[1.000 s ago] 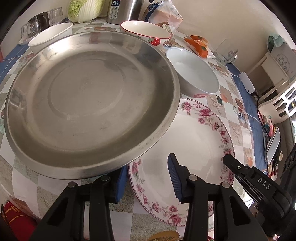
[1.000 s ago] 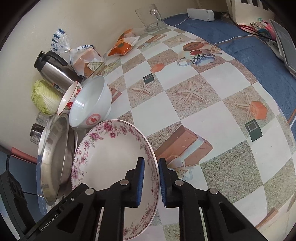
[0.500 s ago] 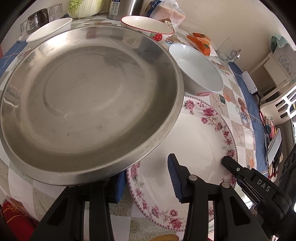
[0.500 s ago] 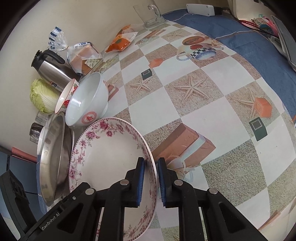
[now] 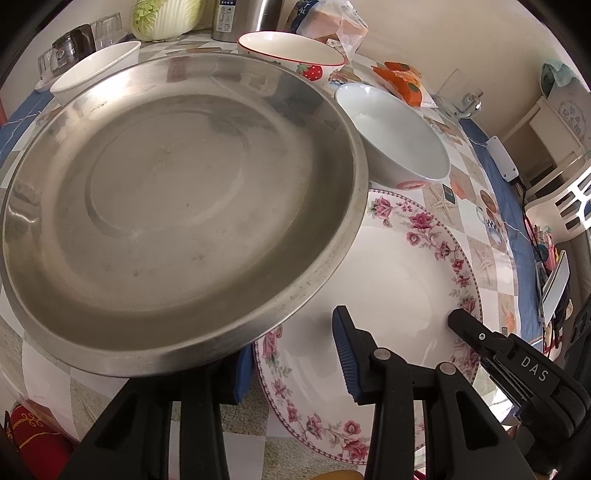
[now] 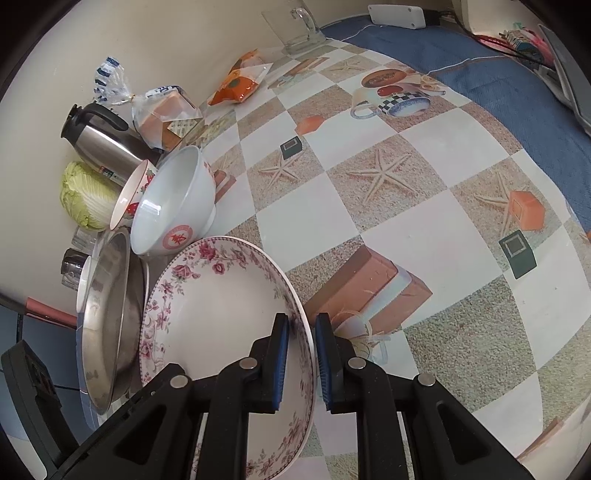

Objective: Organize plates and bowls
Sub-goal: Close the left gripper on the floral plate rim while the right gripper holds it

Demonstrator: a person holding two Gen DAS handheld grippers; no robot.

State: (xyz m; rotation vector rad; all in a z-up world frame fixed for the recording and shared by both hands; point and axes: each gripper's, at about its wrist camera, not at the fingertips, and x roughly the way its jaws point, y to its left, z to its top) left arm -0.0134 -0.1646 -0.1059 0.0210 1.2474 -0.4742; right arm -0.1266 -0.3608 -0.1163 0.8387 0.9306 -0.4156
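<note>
A large steel plate (image 5: 177,206) fills the left wrist view, its near rim lying over the left finger of my left gripper (image 5: 291,339). The jaws are closing with nothing pressed between the pads. The right finger hangs over the floral plate (image 5: 399,280), which the steel plate partly overlaps. In the right wrist view my right gripper (image 6: 301,319) is shut on the rim of the floral plate (image 6: 221,314), which is tilted up beside the steel plate (image 6: 107,314). A white bowl (image 6: 173,206) and a strawberry bowl (image 6: 129,199) stand just behind.
Another white bowl (image 5: 96,66) sits at the back left. A steel kettle (image 6: 99,144), a cabbage (image 6: 85,195), a bread bag (image 6: 162,118), an orange packet (image 6: 240,81) and a glass mug (image 6: 295,29) line the wall. A checkered tablecloth (image 6: 406,221) spreads right towards blue cloth (image 6: 480,74).
In the left wrist view the steel plate has spread further over the floral plate and now hides most of the left finger. The right gripper keeps its hold on the floral plate.
</note>
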